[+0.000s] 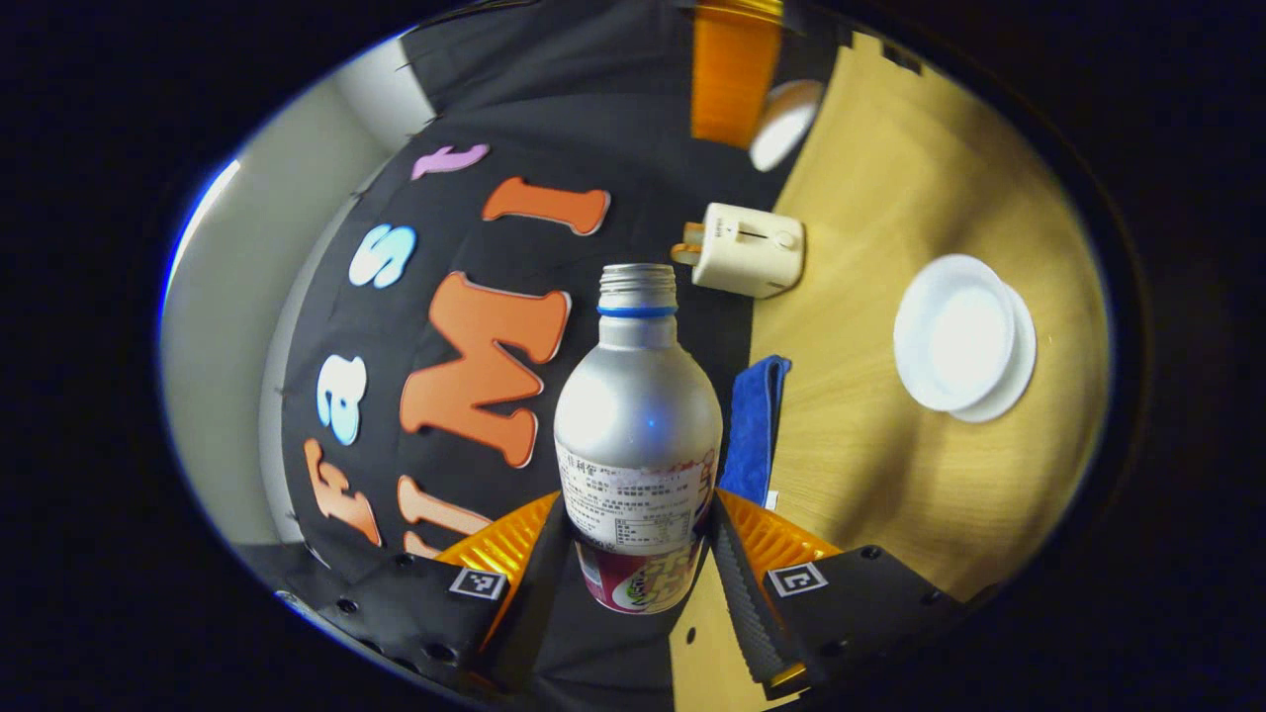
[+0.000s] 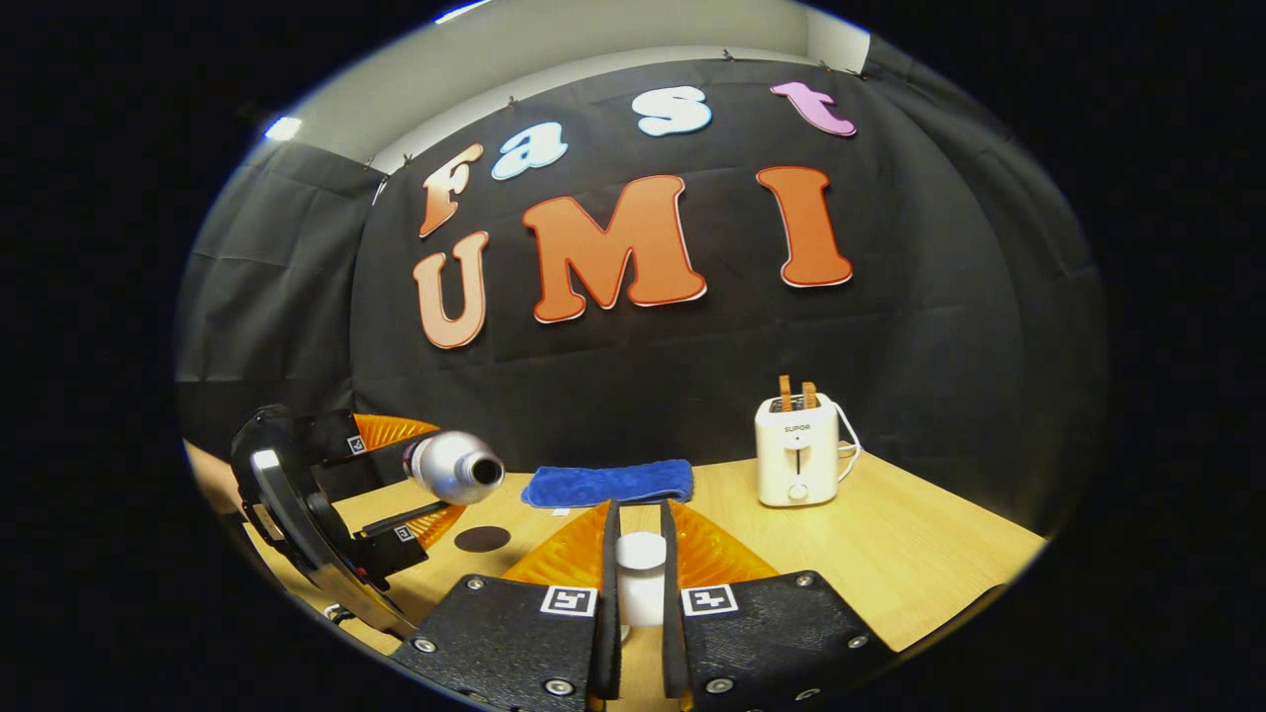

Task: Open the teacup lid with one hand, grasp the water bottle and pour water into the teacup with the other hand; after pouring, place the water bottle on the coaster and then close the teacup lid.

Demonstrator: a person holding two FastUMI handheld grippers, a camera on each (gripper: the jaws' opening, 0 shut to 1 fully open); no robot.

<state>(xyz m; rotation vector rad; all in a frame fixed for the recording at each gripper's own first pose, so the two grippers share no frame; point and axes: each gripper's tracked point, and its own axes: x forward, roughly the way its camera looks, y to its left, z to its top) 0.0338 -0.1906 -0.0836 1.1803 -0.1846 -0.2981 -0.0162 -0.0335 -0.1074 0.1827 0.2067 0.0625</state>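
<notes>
In the left gripper view, my left gripper is shut on a silver water bottle with a printed label and an uncapped neck. The right gripper view shows that bottle tipped on its side in the left gripper, mouth toward the table's middle. The white teacup stands open on the wooden table, to the right of the bottle. My right gripper is shut on the white teacup lid. The lid also appears held up beside orange fingers. A dark round coaster lies below the bottle.
A folded blue cloth lies along the back of the table. A cream toaster with two slices of toast stands at the back right, its cord behind it. The toaster and cloth lie beyond the bottle.
</notes>
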